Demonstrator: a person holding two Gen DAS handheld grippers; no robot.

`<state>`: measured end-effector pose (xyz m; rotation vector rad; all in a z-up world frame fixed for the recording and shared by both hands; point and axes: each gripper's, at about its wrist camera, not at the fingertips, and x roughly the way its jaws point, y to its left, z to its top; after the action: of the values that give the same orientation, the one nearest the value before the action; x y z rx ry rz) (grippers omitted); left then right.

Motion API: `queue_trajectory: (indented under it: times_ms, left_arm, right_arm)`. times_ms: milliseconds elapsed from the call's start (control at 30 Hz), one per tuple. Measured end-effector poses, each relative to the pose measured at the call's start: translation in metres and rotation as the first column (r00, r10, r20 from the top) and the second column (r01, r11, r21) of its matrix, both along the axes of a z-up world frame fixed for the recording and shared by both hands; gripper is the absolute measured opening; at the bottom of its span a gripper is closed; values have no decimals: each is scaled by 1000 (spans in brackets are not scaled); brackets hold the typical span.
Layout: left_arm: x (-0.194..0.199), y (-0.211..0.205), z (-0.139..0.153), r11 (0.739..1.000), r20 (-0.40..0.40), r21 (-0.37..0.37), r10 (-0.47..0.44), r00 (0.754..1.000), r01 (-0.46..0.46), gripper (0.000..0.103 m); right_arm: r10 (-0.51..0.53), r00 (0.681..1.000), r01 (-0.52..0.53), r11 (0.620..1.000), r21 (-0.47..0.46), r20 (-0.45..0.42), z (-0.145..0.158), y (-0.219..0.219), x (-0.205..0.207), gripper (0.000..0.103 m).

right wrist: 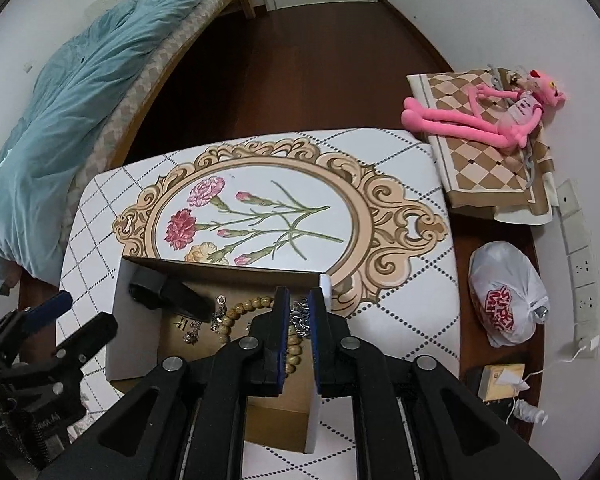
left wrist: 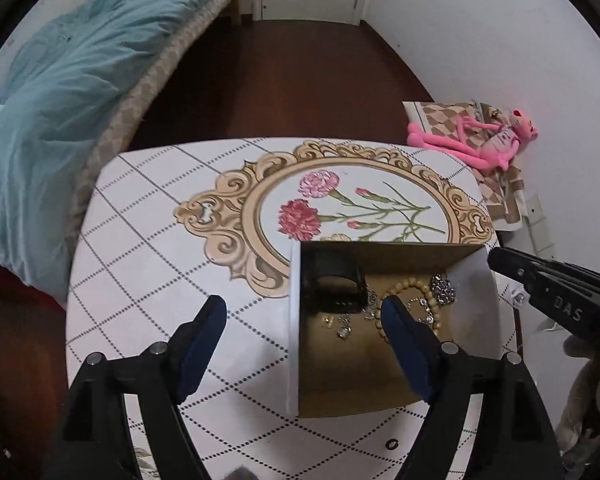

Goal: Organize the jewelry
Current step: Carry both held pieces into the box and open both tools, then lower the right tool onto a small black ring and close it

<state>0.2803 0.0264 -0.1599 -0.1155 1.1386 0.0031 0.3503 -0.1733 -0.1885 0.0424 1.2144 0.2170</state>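
The left gripper (left wrist: 302, 312) is hanging with its jaws spread wide, nothing between them, straddling the left wall of the box (left wrist: 294, 320); the right gripper (right wrist: 300, 300) is hovering over the box, jaws a narrow gap apart, whether pinching the silver chain (right wrist: 300, 314) I cannot tell; a bead bracelet (left wrist: 410, 286) and small trinkets are lying inside, on the flowered table (left wrist: 160, 220); a pink plush toy (right wrist: 500, 116) is lying beyond.

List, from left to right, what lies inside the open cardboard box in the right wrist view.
Black rectangular case → small silver and gold trinkets → tan wooden bead bracelet → sparkly silver rhinestone piece, seen between the nearly closed right gripper fingers.
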Motion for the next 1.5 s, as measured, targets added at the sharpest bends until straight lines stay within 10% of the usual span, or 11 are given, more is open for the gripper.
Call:
queue_trajectory:
  times_ms: [100, 267, 767, 1500]
  left_arm:
    - [-2, 2, 3, 999, 10, 31, 16, 1000, -17, 96]
    - [-10, 5, 5, 992, 52, 116, 52, 997, -58, 100]
    - [-42, -3, 6, 988, 75, 135, 62, 995, -71, 101]
    - [-131, -17, 88, 990, 287, 103, 61, 956, -94, 101]
  right_arm:
    - [-9, 1000, 9, 1000, -9, 15, 6, -4, -4, 35]
    - [-10, 999, 13, 997, -81, 37, 7, -6, -23, 98]
    - [-61, 997, 68, 989, -128, 56, -3, -2, -74, 101]
    - [-94, 944, 134, 985, -105, 317, 99, -6, -166, 101]
